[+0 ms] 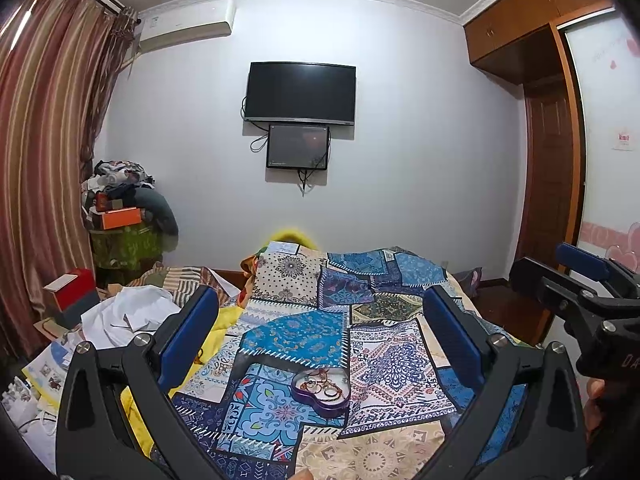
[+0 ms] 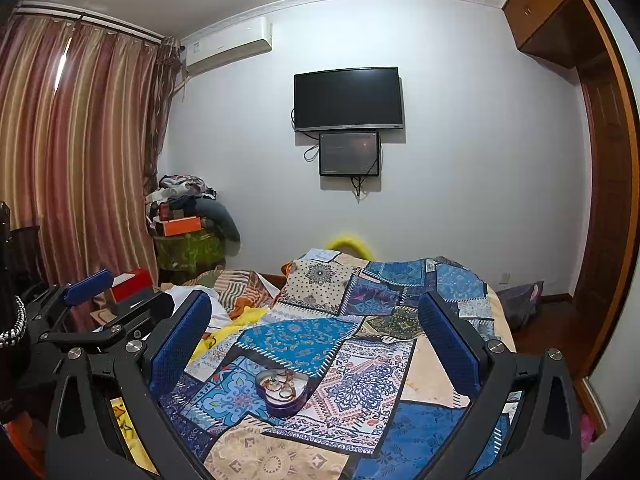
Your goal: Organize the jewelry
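Left gripper (image 1: 320, 328): raised above the bed, blue-padded fingers (image 1: 188, 336) spread wide, nothing between them; seen also at the left edge of the right wrist view (image 2: 120, 296)
Right gripper (image 2: 316, 332): raised above the bed, blue fingers (image 2: 448, 344) spread wide and holding nothing; visible at the right edge of the left wrist view (image 1: 576, 276), beside the left gripper
Heart-shaped tin (image 1: 320, 394): purple, lid off, lying flat on the patchwork quilt (image 1: 380, 360), framed between the fingers of each gripper but below them, apart from both; in the right wrist view (image 2: 282, 394) on a blue-patterned patch
Jewelry (image 1: 320, 388): rings and thin gold-toned loops heaped inside the tin (image 2: 282, 388); single pieces too small to tell apart
Quilt: blue, cream and pink patches, covering the bed, rumpled toward the far end
Yellow fabric (image 1: 228, 316): showing at the quilt's left edge
White cloth (image 1: 128, 316): crumpled, left of the bed
Red box (image 1: 72, 288): left of the bed, near the striped curtain (image 1: 48, 140)
Clothes pile (image 1: 124, 200): in the far left corner, orange box (image 1: 120, 218) in it
Wall: dark television (image 1: 300, 94) with a smaller screen (image 1: 298, 146) just below; air conditioner (image 1: 184, 26) upper left
Wardrobe (image 1: 540, 60): wooden, at right
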`<state>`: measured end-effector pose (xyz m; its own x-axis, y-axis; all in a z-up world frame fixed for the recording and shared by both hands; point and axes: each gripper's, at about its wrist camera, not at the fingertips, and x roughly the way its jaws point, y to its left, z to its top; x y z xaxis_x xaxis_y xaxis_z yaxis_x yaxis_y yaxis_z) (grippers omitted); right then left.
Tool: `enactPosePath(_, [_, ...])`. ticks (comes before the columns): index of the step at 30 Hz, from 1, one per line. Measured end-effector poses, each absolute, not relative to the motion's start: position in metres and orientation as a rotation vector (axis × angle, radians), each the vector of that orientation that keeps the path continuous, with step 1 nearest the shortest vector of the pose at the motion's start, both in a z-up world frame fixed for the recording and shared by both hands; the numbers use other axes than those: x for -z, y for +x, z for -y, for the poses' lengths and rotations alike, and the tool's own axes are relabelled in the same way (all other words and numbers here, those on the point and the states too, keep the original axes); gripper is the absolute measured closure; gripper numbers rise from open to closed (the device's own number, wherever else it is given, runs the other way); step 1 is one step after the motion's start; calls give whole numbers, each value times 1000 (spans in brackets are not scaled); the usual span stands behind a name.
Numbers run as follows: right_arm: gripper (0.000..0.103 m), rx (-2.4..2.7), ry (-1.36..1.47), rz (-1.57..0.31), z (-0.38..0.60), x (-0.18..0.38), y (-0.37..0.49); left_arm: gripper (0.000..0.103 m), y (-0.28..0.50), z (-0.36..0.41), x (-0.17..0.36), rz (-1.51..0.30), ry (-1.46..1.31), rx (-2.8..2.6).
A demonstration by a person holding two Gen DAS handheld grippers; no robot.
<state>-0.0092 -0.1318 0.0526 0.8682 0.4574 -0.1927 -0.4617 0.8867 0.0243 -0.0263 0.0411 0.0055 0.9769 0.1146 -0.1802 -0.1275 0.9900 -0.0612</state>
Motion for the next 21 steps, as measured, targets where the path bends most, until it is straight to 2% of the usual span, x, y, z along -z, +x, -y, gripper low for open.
enactPosePath(21, [0,-474,-21,-208,132,-51,-6,0,-25,-41,-4,-184,-73,-121])
